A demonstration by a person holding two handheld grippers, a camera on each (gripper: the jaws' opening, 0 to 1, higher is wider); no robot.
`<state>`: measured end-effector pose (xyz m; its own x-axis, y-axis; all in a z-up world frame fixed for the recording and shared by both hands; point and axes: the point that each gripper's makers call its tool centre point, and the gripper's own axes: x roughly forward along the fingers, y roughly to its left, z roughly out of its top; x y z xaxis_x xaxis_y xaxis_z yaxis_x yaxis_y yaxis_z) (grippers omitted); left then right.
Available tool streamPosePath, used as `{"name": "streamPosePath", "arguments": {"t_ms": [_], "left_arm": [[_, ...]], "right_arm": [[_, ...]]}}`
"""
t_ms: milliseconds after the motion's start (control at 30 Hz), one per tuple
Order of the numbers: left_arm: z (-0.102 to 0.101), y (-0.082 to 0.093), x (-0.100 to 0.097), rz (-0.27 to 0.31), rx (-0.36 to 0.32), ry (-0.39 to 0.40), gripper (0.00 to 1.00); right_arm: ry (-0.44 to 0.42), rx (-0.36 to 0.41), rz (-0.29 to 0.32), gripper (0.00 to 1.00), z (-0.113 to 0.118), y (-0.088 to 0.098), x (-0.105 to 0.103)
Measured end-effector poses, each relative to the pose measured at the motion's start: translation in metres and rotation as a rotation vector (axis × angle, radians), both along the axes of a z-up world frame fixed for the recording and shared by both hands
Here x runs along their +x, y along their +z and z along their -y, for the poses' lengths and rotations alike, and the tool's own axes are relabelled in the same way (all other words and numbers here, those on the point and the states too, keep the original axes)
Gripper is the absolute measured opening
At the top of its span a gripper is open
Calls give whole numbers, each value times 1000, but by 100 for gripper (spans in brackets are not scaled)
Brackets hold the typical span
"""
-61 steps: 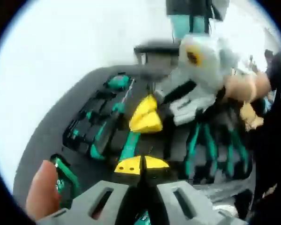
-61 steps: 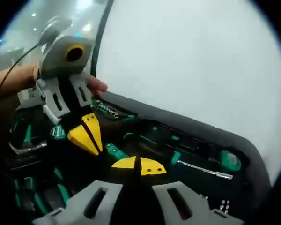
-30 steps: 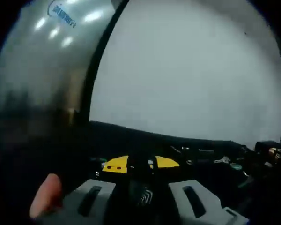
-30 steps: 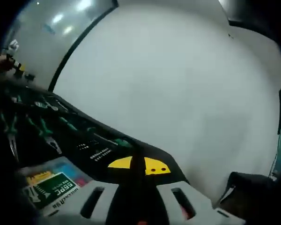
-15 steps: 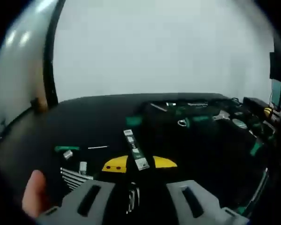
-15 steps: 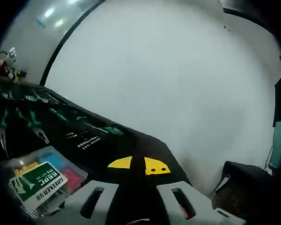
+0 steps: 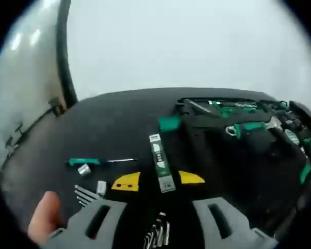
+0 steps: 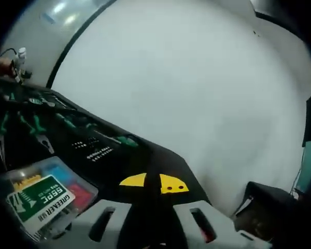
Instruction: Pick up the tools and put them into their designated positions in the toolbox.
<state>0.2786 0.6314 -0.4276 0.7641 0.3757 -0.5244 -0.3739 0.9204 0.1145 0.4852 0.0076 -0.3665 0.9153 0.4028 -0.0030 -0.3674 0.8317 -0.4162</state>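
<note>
Mostly blurred, the far tools in the toolbox (image 7: 238, 129) run into dark green and silver smears, and the left gripper (image 7: 158, 179) has its yellow tips spread apart around a green-labelled strip (image 7: 160, 162), though contact is unclear. Beyond lie a dark mat (image 7: 109, 124) and a white table (image 7: 197, 46). Meanwhile the right gripper (image 8: 153, 182) has its tips pressed together, empty, over the toolbox edge (image 8: 166, 155), near a clear parts case (image 8: 41, 199).
</note>
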Motion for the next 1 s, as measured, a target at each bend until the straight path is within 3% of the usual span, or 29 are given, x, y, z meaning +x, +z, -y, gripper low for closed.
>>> {"name": "streamPosePath", "arguments": {"t_ms": [100, 167, 300, 333, 367, 400, 433, 467, 500, 533, 567, 667, 700, 767, 833, 933, 1000], "left_arm": [[-2, 0, 10, 19, 22, -11, 19], [-5, -3, 14, 46, -58, 37, 19], [-9, -4, 20, 68, -94, 76, 16], [-9, -4, 19, 71, -93, 90, 13], [-18, 6, 16, 86, -11, 114, 0], [-27, 19, 15, 125, 53, 127, 0], [-19, 22, 19, 173, -14, 105, 0], [-4, 33, 21, 256, -95, 74, 0], [-2, 32, 22, 250, -94, 56, 0], [-3, 20, 13, 130, -30, 51, 0], [-7, 13, 11, 75, -11, 65, 1], [-2, -2, 27, 74, -97, 33, 19], [-1, 1, 30, 103, -128, 46, 25], [-7, 0, 34, 74, -104, 67, 28], [-9, 0, 38, 63, -99, 75, 27], [-7, -8, 37, 12, -190, 143, 17], [-13, -5, 37, -12, -108, 147, 11]], "right_arm": [[4, 4, -4, 6, -1, 0, -1], [6, 7, -8, 6, -1, -1, -3], [6, 12, -10, 6, -1, -1, -5], [6, 12, -9, 6, -1, -1, -5], [5, 12, -8, 6, 0, -1, -5], [3, 14, -9, 6, 0, -1, -6], [3, 16, -11, 6, 0, -1, -6], [4, 22, -17, 6, 0, -1, -6], [6, 25, -20, 6, 0, -2, -6], [6, 28, -23, 6, 0, -2, -7], [7, 30, -25, 6, 0, -2, -7], [8, 33, -29, 6, 0, -2, -8], [7, 33, -29, 6, 0, -2, -8], [5, 33, -31, 6, 0, -3, -8], [4, 36, -37, 6, 1, -4, -9], [4, 38, -45, 6, 2, -5, -5], [4, 38, -46, 6, 2, -5, -5]]}}
